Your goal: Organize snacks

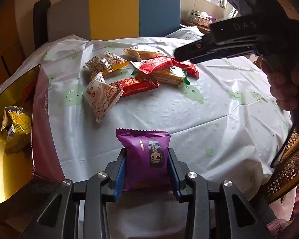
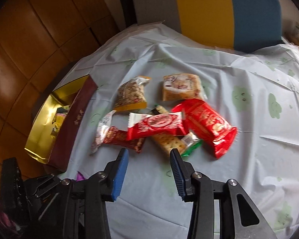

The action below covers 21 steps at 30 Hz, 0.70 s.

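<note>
My left gripper (image 1: pixel 147 159) is shut on a purple snack packet (image 1: pixel 146 157) and holds it above the table's near side. A gold-lined maroon box (image 1: pixel 39 119) stands at the left with a yellow-green packet (image 1: pixel 18 123) inside; it also shows in the right wrist view (image 2: pixel 69 127). A pile of snack packets (image 1: pixel 141 73) lies mid-table: red ones (image 2: pixel 207 125), a cracker pack (image 2: pixel 169 141), nut bars (image 2: pixel 131 93). My right gripper (image 2: pixel 148 153) is open and empty, hovering just short of the pile; it shows from the side in the left wrist view (image 1: pixel 181 53).
The round table wears a pale cloth with green prints (image 1: pixel 189 115). A grey, yellow and blue chair (image 1: pixel 129 14) stands behind it. A wicker chair (image 1: pixel 289 165) is at the right edge. A tissue box (image 1: pixel 203 20) sits far back.
</note>
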Tool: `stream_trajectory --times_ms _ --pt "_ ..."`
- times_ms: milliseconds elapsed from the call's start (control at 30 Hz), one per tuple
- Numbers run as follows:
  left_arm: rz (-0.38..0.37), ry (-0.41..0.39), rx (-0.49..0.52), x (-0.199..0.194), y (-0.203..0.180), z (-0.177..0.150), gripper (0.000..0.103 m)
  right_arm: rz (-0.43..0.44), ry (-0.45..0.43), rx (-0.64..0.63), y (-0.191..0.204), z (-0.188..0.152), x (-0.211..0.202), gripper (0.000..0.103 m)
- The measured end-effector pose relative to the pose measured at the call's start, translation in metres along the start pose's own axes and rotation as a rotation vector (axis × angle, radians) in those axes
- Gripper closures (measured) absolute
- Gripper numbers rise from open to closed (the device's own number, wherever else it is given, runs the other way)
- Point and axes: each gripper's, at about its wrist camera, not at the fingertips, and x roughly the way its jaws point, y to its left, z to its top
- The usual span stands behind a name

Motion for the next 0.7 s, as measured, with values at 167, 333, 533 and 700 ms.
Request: stream_trajectory --times_ms 167,333,533,700 --pt "-0.01 -0.016 -0.015 -0.002 0.001 -0.003 0.064 0.058 0.061 -0.09 0.046 0.025 0.032 0.059" --pt "-0.024 -0.025 -0.031 -0.003 0.004 -0.005 0.064 0.044 0.144 -0.148 0.075 0.048 0.079 0.059" --pt "-0.04 -0.031 -0.042 -0.004 0.007 -0.005 0.064 -0.036 0.239 -0.255 0.094 0.05 0.122 0.078" --pt "-0.049 -0.031 -0.049 -0.004 0.009 -0.005 0.064 -0.056 0.183 -0.286 0.096 0.045 0.103 0.095"
